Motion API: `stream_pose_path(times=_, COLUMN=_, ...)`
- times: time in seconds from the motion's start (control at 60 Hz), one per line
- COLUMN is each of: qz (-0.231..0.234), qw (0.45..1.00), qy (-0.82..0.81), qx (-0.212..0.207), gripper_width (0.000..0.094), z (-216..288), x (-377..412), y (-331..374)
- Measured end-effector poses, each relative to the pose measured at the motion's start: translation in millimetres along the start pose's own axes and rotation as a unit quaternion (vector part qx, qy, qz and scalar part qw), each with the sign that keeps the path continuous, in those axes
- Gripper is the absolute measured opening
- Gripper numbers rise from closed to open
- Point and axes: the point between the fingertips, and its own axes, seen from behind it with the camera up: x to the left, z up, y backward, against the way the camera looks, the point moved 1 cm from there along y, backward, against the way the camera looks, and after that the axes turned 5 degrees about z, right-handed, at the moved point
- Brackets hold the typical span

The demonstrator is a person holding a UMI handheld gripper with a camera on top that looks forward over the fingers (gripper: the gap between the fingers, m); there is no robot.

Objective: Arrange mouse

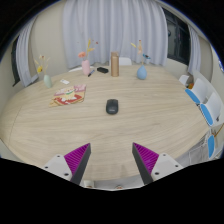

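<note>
A black mouse (111,105) lies on the round light-wood table (150,125), well beyond my fingers and about centred between them. My gripper (112,160) is open and empty, its two fingers with magenta pads (78,158) spread wide over the near part of the table. Nothing stands between the fingers.
At the far side stand a brown cylinder (115,65), a pink cup (87,67), a blue vase with stems (46,80) and a light blue object (142,72). A plate with food (68,95) lies left of the mouse. Blue-and-white items (205,105) sit at the right edge.
</note>
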Motion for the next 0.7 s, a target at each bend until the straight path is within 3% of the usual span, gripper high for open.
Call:
stream_pose_path(times=0.35, qz=-0.005, qw=0.999, qy=0.012, qx=-0.035, gripper_width=0.0858, z=19.0, x=-8.7, y=-75.0)
stream_pose_path(times=0.7, qz=0.002, qw=0.998, qy=0.014, qx=-0.055, gripper_width=0.0858, z=69.6, x=-8.3, y=-174.0)
